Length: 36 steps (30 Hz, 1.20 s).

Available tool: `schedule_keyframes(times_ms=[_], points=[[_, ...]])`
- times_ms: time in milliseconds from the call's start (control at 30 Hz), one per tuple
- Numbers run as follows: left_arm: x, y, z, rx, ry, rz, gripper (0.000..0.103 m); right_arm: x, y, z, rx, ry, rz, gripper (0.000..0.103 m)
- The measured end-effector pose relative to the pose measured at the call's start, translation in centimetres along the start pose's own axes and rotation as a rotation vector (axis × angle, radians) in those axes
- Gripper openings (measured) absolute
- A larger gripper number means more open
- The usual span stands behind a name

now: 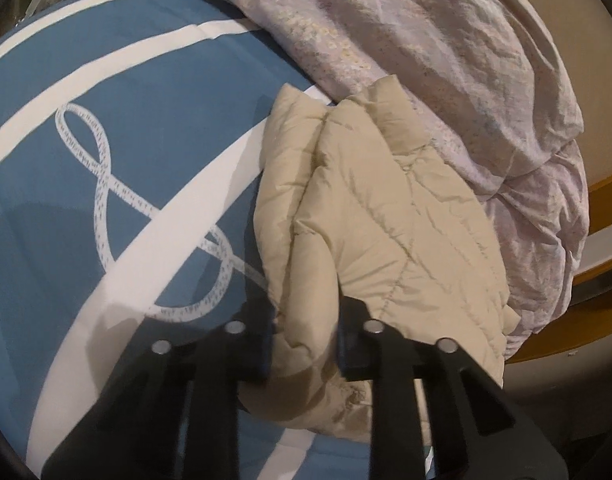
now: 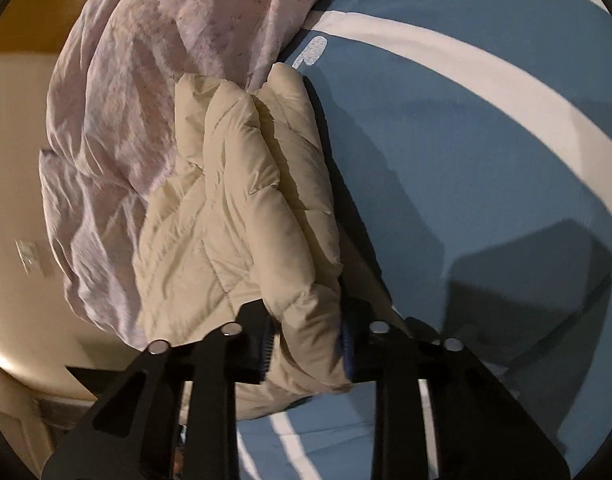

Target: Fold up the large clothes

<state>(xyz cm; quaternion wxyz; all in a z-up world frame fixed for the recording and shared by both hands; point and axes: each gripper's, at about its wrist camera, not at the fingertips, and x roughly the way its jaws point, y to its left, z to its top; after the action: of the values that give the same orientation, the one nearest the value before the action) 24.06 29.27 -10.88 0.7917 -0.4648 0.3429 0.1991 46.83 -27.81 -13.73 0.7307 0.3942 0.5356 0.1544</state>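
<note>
Left wrist view hides your left gripper (image 1: pixel 306 344) fingertips inside a fold of the beige quilted jacket (image 1: pixel 385 216), which it clamps. Your right gripper (image 2: pixel 306 344) likewise pinches the jacket (image 2: pixel 242 216), pads partly buried. The jacket lies bunched on the blue striped bedspread (image 1: pixel 106 184), pressed against a crumpled lilac sheet (image 1: pixel 445 60) piled beyond it.
</note>
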Motion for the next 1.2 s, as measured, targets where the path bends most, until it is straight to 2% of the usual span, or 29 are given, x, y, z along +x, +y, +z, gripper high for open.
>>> schedule_keyframes(times_ms=[267, 433, 933, 1200], points=[[-2.7, -0.2, 0.7, 0.008, -0.036, -0.035, 0.012, -1.9, 3.0, -0.9, -0.022, -0.047, 0.048, 0.017], [-5.1, 1.1, 0.2, -0.008, -0.068, -0.040, 0.012, -2.5, 3.4, -3.2, -0.054, -0.026, 0.051, 0.017], [-13.2, 8.2, -5.9, -0.057, -0.107, 0.044, 0.012, -4.6, 0.3, -11.4, -0.126, 0.083, 0.024, 0.017], [-15.7, 11.0, -8.2, -0.072, -0.105, 0.081, 0.012, -5.5, -0.7, -14.7, -0.164, 0.107, 0.003, 0.017]])
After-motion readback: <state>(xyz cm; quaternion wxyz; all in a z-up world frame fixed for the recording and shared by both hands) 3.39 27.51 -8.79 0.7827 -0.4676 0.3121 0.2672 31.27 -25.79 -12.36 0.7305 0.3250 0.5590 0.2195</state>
